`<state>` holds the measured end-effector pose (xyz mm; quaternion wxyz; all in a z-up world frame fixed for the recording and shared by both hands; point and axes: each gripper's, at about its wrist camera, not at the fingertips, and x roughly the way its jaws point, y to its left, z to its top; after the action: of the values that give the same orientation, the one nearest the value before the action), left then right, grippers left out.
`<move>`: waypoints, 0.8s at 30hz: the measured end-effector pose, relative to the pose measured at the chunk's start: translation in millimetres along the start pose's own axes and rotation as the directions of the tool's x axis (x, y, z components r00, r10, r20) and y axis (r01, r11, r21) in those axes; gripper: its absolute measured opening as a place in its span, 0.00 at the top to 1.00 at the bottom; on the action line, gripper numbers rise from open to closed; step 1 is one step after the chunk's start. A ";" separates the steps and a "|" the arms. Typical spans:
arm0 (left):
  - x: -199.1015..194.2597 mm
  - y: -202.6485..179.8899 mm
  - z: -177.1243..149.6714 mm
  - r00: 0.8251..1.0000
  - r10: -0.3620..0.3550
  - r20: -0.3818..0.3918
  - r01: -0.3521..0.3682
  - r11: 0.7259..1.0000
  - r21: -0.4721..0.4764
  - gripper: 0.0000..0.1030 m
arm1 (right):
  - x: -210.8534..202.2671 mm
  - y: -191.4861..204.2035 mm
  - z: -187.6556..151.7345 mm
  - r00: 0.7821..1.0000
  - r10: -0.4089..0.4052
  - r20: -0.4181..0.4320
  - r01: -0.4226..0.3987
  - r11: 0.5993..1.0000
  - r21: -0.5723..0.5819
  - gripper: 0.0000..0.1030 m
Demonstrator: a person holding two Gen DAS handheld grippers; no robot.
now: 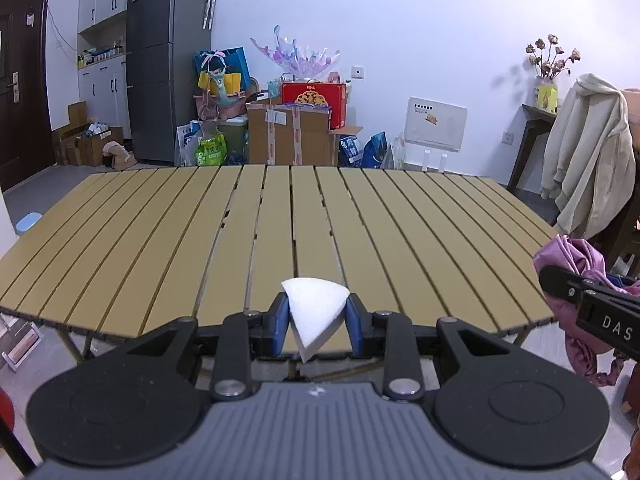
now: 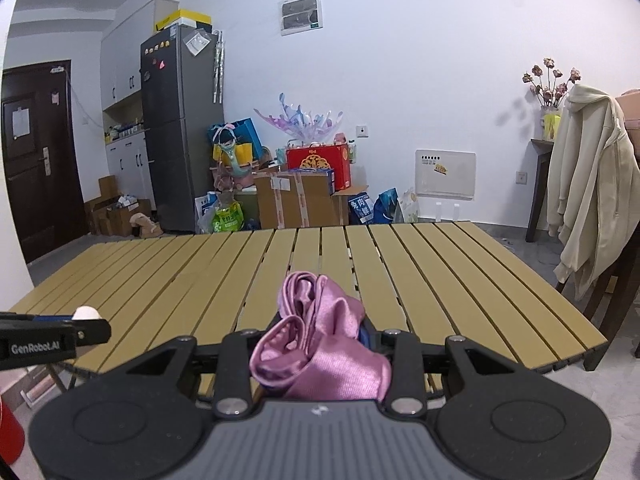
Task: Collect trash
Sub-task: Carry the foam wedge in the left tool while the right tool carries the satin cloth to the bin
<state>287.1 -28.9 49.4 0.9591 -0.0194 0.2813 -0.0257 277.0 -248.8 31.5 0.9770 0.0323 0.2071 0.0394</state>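
Observation:
My left gripper (image 1: 316,314) is shut on a white wedge of foam (image 1: 316,308), held by its blue pads over the near edge of the slatted yellow table (image 1: 160,232). In the right wrist view the same foam piece (image 2: 85,313) shows at the far left, sticking out of the left gripper. My right gripper (image 2: 320,320) is shut on a crumpled pink satin cloth (image 2: 320,340) that bulges up and hides its fingers. That cloth (image 1: 576,256) and the right gripper's black body also appear at the right edge of the left wrist view, beside the table.
The slatted table (image 2: 440,280) spreads out ahead. A chair with a cream hoodie (image 2: 588,188) stands at the right. Boxes and bags (image 2: 296,196) pile against the far wall next to a grey fridge (image 2: 180,128). A red object (image 2: 8,436) sits at the lower left.

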 end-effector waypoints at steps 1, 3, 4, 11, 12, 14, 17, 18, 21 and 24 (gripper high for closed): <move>-3.7 2.2 -5.1 1.000 0.000 0.000 0.000 1.000 0.004 0.71 | -2.4 0.3 -3.3 1.000 0.000 -0.004 0.000 1.000 -0.004 0.67; -10.5 5.6 -15.0 1.000 0.003 0.002 -0.003 1.000 0.012 0.71 | -8.2 2.5 -11.4 1.000 -0.002 -0.014 0.001 1.000 -0.016 0.67; -13.9 7.5 -20.9 1.000 0.001 0.001 -0.002 1.000 0.016 0.71 | -9.9 3.9 -15.2 1.000 -0.003 -0.020 0.003 1.000 -0.025 0.67; -24.8 19.2 -55.9 0.999 0.004 -0.032 -0.004 1.000 0.017 0.71 | -22.8 9.8 -47.9 0.997 -0.008 -0.074 0.003 0.998 -0.065 0.67; -25.7 21.0 -61.2 0.999 0.006 -0.039 -0.005 1.000 0.019 0.71 | -24.2 10.2 -53.3 0.997 -0.007 -0.083 0.001 0.998 -0.066 0.67; -26.9 24.3 -71.7 0.998 0.010 -0.055 -0.009 1.000 0.021 0.71 | -28.0 11.9 -65.1 0.995 -0.008 -0.100 0.001 0.998 -0.070 0.67; -28.1 29.0 -88.5 0.997 0.016 -0.078 -0.014 1.000 0.021 0.71 | -30.6 14.6 -80.5 0.992 -0.006 -0.128 -0.003 0.998 -0.070 0.67; -28.1 31.2 -94.2 0.996 0.018 -0.088 -0.016 1.000 0.020 0.71 | -31.2 15.5 -85.5 0.990 -0.005 -0.138 -0.004 0.998 -0.070 0.67; -27.4 35.1 -109.0 0.993 0.026 -0.114 -0.025 1.000 0.017 0.71 | -33.5 17.5 -102.0 0.985 -0.002 -0.171 -0.010 0.998 -0.069 0.67; -27.8 41.2 -125.6 0.990 0.031 -0.138 -0.030 0.999 0.009 0.71 | -35.0 19.9 -116.3 0.980 -0.001 -0.200 -0.013 0.998 -0.069 0.67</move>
<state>197.4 11.1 -43.4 0.9376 -0.0097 0.3474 -0.0132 196.4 -226.7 -58.9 0.9516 -0.0054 0.3026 0.0528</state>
